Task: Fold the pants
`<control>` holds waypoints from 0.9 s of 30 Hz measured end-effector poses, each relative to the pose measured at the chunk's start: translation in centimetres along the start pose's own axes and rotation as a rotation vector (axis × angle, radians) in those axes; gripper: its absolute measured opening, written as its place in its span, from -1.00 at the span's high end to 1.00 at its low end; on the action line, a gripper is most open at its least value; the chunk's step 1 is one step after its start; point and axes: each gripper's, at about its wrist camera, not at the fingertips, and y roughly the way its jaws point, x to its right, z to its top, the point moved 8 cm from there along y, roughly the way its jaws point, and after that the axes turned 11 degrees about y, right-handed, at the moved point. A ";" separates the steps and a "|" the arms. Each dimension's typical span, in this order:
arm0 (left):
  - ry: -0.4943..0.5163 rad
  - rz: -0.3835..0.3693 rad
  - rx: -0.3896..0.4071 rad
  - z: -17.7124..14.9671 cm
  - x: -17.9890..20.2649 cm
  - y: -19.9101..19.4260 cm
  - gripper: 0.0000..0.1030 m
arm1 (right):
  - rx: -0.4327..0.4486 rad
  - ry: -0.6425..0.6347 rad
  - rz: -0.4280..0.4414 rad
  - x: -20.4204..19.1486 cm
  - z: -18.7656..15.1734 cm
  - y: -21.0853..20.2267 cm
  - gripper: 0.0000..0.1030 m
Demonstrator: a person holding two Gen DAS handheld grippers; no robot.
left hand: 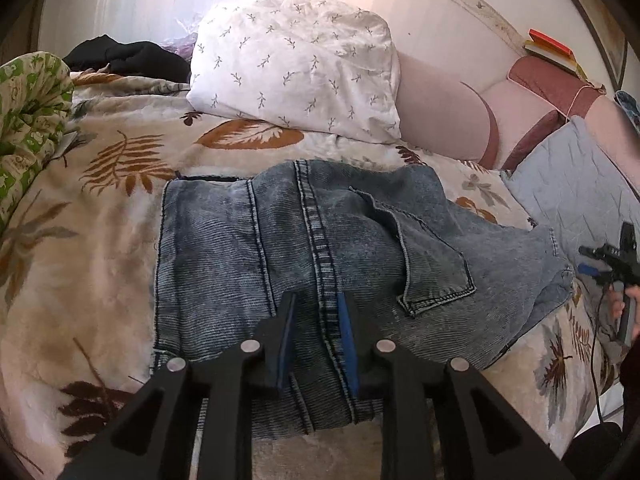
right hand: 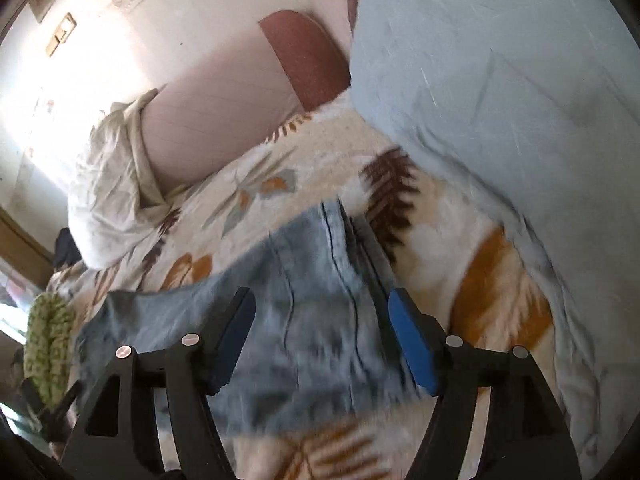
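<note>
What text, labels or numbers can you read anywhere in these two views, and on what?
None: no readable text in either view.
Jeans: no tag or brand patch shows, only seams and a back pocket.
Books on the headboard: covers and spines too small and blurred to read.
Wall plate: no legible marking.
Bedspread and pillow: leaf prints only, no words.

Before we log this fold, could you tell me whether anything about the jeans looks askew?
Yes: the jeans are unevenly folded. The layer on the right side juts past the tidy stack toward the blue pillow, rumpled, with one back pocket lying slanted.
</note>
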 end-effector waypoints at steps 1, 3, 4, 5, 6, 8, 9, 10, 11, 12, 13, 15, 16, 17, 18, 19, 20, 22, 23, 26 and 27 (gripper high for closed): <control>-0.008 -0.001 -0.005 -0.1 -0.1 0.0 0.53 | -0.008 0.029 -0.005 0.7 -0.5 0.4 -0.35; -0.015 0.004 -0.010 -0.2 -0.3 -0.2 0.54 | -0.018 0.089 -0.017 1.7 -1.3 1.8 -0.31; -0.016 0.006 -0.011 -0.3 -0.3 -0.3 0.54 | -0.014 0.120 0.000 2.1 -1.6 2.3 -0.23; -0.018 0.004 -0.015 -0.4 -0.4 -0.4 0.53 | -0.010 0.136 0.024 2.2 -1.8 2.6 -0.21; -0.020 0.004 -0.017 -0.5 -0.4 -0.4 0.54 | -0.004 0.146 0.047 2.3 -2.1 2.9 -0.17; -0.018 0.008 -0.023 -0.5 -0.4 -0.4 0.54 | 0.004 0.123 0.031 1.9 -2.1 3.7 0.12; -0.015 0.012 -0.027 -0.5 -0.3 -0.3 0.54 | 0.019 0.101 0.011 1.7 -1.9 3.8 0.58; -0.015 0.015 -0.031 -0.5 -0.3 -0.2 0.54 | 0.031 0.098 0.024 1.2 -1.7 3.5 0.73; -0.016 0.017 -0.034 -0.5 -0.3 -0.2 0.54 | 0.050 0.091 0.048 0.5 -1.5 2.8 0.75; -0.017 0.020 -0.036 -0.5 -0.3 -0.2 0.54 | 0.071 0.067 0.055 0.0 -1.3 2.0 0.76; -0.018 0.023 -0.037 -0.4 -0.3 -0.2 0.53 | 0.102 0.035 0.060 -0.9 -1.1 1.0 0.77; -0.027 0.021 -0.040 -0.4 -0.3 -0.2 0.53 | 0.174 -0.017 0.127 -3.1 -0.7 -2.2 0.78; -0.034 0.017 -0.043 -0.4 -0.4 -0.2 0.53 | 0.215 -0.047 0.141 -4.0 -0.7 -4.0 0.78; -0.037 0.017 -0.044 -0.4 -0.5 -0.2 0.53 | 0.241 -0.064 0.135 -4.2 -0.7 -5.0 0.78; -0.040 0.016 -0.046 -0.4 -0.5 -0.2 0.53 | 0.256 -0.074 0.117 -4.0 -0.8 -5.7 0.78; -0.045 0.011 -0.045 -0.4 -0.6 -0.4 0.53 | 0.254 -0.079 0.070 -3.1 -1.0 -5.8 0.78; -0.048 0.004 -0.043 -0.4 -0.6 -0.5 0.53 | 0.242 -0.075 0.018 -2.1 -1.2 -5.3 0.78; -0.047 -0.005 -0.037 -0.4 -0.6 -0.8 0.51 | 0.179 -0.042 -0.087 1.1 -1.9 -3.5 0.79; -0.040 0.011 -0.039 -0.4 -0.7 -0.8 0.48 | 0.134 -0.027 -0.121 2.6 -2.3 -2.4 0.79; -0.049 0.021 -0.053 -0.7 -1.1 -0.6 0.43 | 0.009 -0.082 -0.258 4.9 -4.3 1.1 0.74; -0.055 0.019 -0.055 -0.8 -1.2 -0.6 0.43 | 0.000 -0.084 -0.279 5.1 -4.5 1.3 0.69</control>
